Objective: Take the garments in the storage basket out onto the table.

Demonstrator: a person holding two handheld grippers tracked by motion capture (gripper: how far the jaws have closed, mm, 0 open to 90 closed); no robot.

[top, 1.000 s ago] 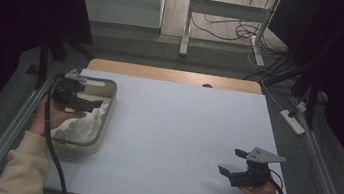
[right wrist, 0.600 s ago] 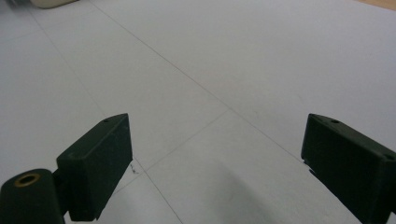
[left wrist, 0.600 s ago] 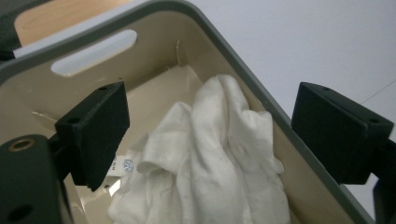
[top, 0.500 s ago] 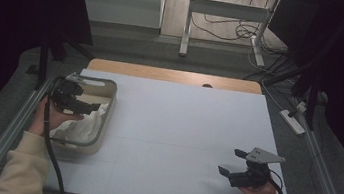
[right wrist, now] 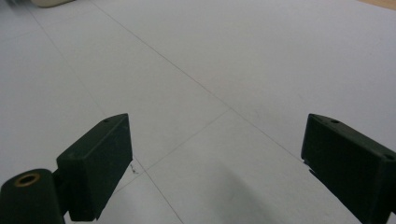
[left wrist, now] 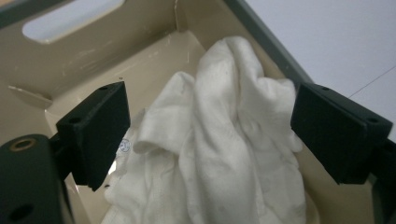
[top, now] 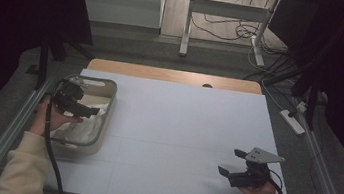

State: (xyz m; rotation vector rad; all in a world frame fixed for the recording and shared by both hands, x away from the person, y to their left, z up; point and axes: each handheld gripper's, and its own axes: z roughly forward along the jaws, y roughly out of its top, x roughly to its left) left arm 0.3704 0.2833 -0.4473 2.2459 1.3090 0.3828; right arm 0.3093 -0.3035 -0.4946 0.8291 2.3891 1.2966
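white cloth [left wrist: 219,154] runs off the bottom edge in the left gripper view, its lower half hidden by the left gripper [top: 88,111] from above, tub [right wrist: 49,2] barely peeking in, cropped at the top

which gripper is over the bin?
The left gripper: it hangs open above the white cloth in the beige bin. The right gripper is open over bare table.

Left gripper [left wrist: 210,135] fingers spread wide above crumpled white cloth [left wrist: 219,140]; beige bin [left wrist: 116,46] beneath

One white cloth [left wrist: 219,140] in one beige bin [top: 105,118] (two grippers nearby).
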